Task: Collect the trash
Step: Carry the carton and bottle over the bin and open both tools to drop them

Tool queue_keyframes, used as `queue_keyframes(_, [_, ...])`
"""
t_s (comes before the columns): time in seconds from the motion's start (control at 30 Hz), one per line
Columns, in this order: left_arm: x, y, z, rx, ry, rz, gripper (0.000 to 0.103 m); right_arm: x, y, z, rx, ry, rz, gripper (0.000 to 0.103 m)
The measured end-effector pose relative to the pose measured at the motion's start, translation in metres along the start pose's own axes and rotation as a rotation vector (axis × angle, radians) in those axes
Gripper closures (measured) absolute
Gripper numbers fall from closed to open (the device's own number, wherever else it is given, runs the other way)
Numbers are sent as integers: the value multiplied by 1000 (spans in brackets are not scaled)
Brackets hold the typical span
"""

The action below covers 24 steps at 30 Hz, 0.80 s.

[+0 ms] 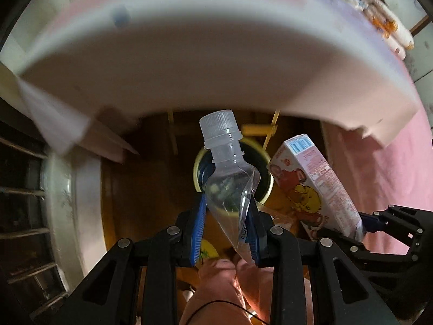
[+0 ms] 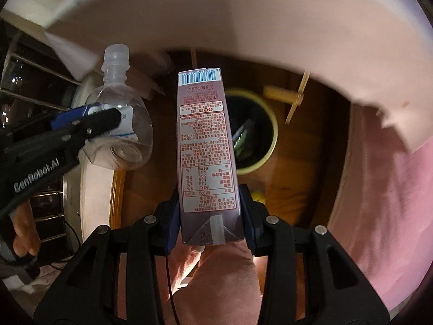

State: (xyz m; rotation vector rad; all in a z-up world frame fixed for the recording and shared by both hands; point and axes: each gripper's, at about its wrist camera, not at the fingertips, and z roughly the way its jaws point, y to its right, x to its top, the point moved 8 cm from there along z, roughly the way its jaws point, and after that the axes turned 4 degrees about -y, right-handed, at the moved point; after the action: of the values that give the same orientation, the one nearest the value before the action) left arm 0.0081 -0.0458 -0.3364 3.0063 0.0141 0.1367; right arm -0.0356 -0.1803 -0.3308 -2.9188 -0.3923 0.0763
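My left gripper [image 1: 226, 226] is shut on a crushed clear plastic bottle [image 1: 227, 178] with a clear cap, held cap-forward above a round yellow-rimmed bin [image 1: 266, 189] on the wooden floor. My right gripper [image 2: 209, 216] is shut on a pink drink carton [image 2: 205, 146] printed with a barcode and text; the bin [image 2: 270, 146], with dark trash inside, lies just beyond and right of it. In the left wrist view the carton [image 1: 314, 184] shows cartoon pictures at the right. In the right wrist view the bottle [image 2: 121, 130] hangs at the left in the left gripper [image 2: 108, 120].
A white tabletop edge [image 1: 216, 67] with a pink cloth [image 1: 392, 184] overhangs close above both grippers. A white round table base [image 1: 75, 189] stands left. Yellow wooden legs [image 2: 296, 103] sit behind the bin. A person's pink-clad knee [image 2: 224, 279] is below.
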Motion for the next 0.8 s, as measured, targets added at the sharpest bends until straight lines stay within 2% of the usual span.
queue_keyframes(0.13, [-9, -1, 48, 13, -31, 3, 75, 2, 18, 56, 5, -39, 47, 68])
queue_keyframes(0.3, [-7, -3, 106, 24, -53, 9, 75, 24, 44, 118, 10, -56, 108, 67])
queue_keyframes(0.53, [25, 5, 170, 44, -41, 47, 73, 59, 77, 184, 16, -65, 163, 67])
queue_keyframes(0.6, [34, 6, 185, 52, -39, 60, 64, 67, 88, 200, 24, -67, 177, 67])
queue_keyframes(0.67, [38, 9, 196, 61, -35, 69, 49, 73, 96, 212, 23, -55, 193, 67])
queue_keyframes(0.7, [40, 9, 201, 65, -33, 68, 36, 73, 97, 216, 25, -53, 200, 67])
queue_keyframes(0.73, [43, 9, 204, 71, -30, 64, 29, 74, 99, 220, 28, -51, 208, 66])
queue_keyframes(0.8, [47, 7, 205, 88, -14, 49, 28, 76, 101, 224, 34, -44, 221, 62])
